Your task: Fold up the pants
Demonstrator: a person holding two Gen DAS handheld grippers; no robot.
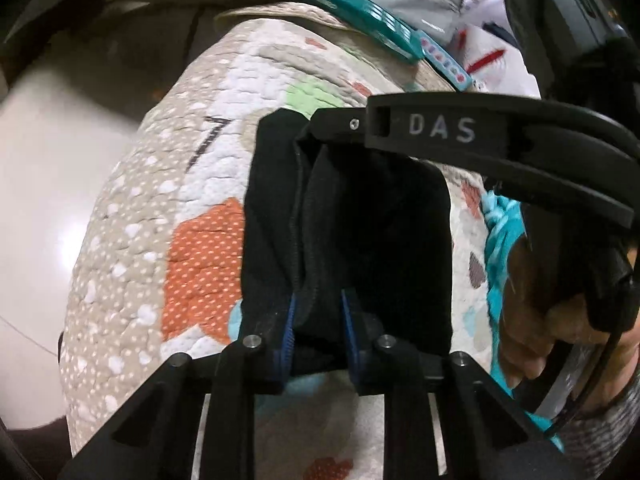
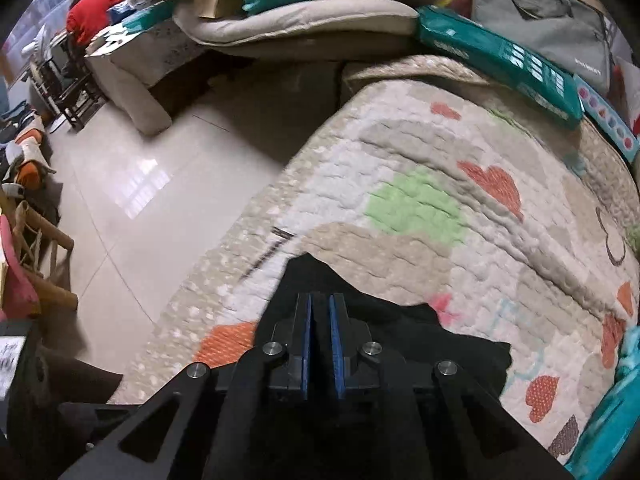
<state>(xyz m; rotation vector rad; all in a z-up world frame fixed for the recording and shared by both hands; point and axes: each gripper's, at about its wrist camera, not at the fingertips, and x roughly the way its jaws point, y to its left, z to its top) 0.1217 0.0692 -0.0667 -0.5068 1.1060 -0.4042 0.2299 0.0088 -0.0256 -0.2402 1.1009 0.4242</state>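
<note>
The black pants (image 1: 352, 232) lie folded into a compact rectangle on a quilted patterned mat (image 1: 168, 208). My left gripper (image 1: 318, 312) is shut on the near edge of the pants, with black fabric bunched between its blue pads. My right gripper reaches in from the right in the left wrist view (image 1: 320, 120), its tip at the far edge of the pants. In the right wrist view the right gripper (image 2: 320, 308) is shut on the pants (image 2: 400, 336), with a thin fold between the blue pads; the quilt (image 2: 440, 168) spreads beyond.
A teal box (image 2: 500, 60) and a grey bag (image 2: 540, 20) lie along the mat's far edge. Glossy tiled floor (image 2: 132, 184) drops off to the left. A beige sofa (image 2: 280, 28) stands beyond. Chairs and clutter stand at the far left (image 2: 36, 240). A hand (image 1: 560, 320) shows at right.
</note>
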